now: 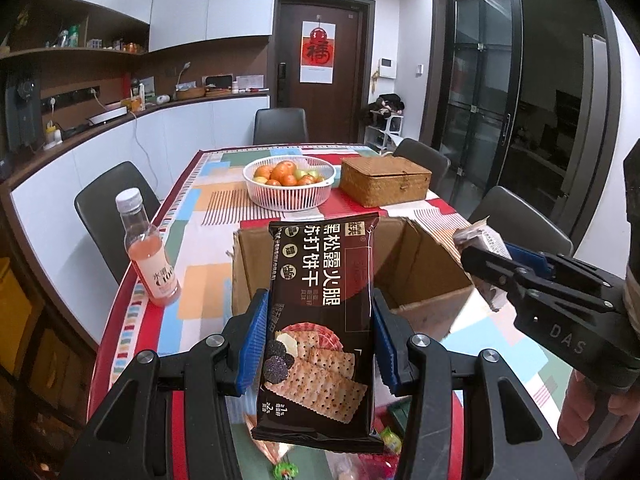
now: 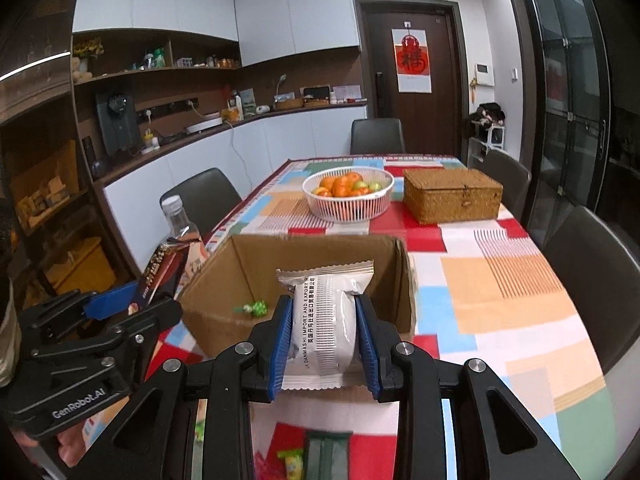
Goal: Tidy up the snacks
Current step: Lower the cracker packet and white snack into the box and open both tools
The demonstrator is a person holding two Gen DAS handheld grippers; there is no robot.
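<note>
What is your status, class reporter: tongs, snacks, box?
Left tongs shut on soda cracker pack. Right tongs shut on white snack packet. Cardboard box open ahead, one green candy inside. Nothing blocking the box mouth.

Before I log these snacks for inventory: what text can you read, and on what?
"黑松露火腿 苏打饼干": dark cracker pack in left gripper.
"UK DANMASHI IMPORT AND EXPORT": white packet in right gripper.
"C100": pink bottle.
"福": door poster.
"DAS", "GenRobot.AI": gripper bodies.
Small print: unreadable.
</note>
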